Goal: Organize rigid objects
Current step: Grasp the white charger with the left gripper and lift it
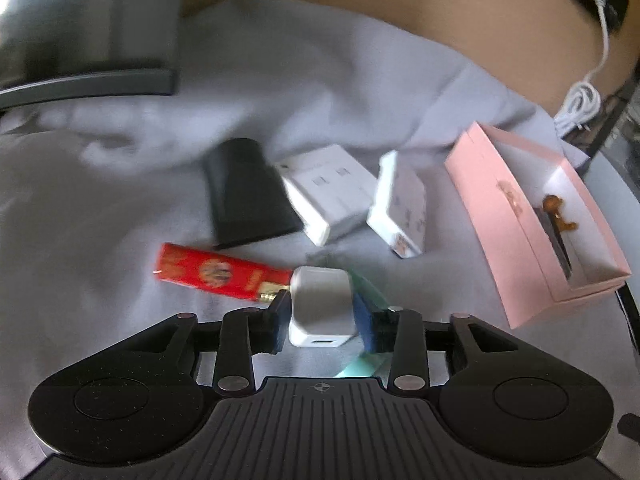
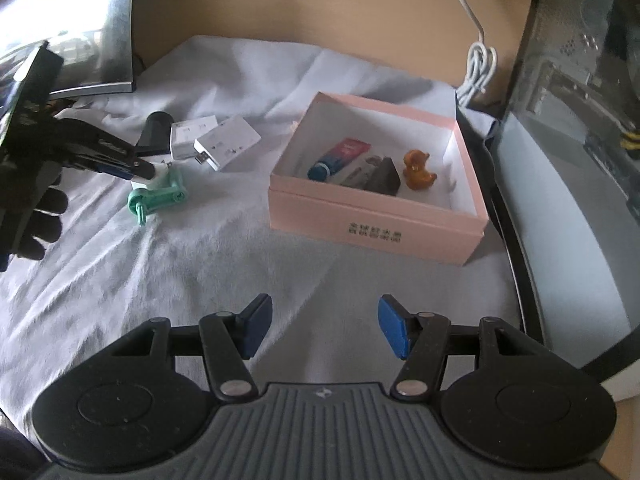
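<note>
My left gripper is shut on a white USB charger cube, held just above the grey cloth; it also shows in the right wrist view. A green plastic part lies under it. A red lighter, a black box and two white adapters lie beyond. The pink box holds a tube, a dark wedge and an orange figurine. My right gripper is open and empty, in front of the pink box.
A monitor base stands at the far left. A white coiled cable lies behind the pink box. A computer case stands along the right edge. The cloth covers the desk.
</note>
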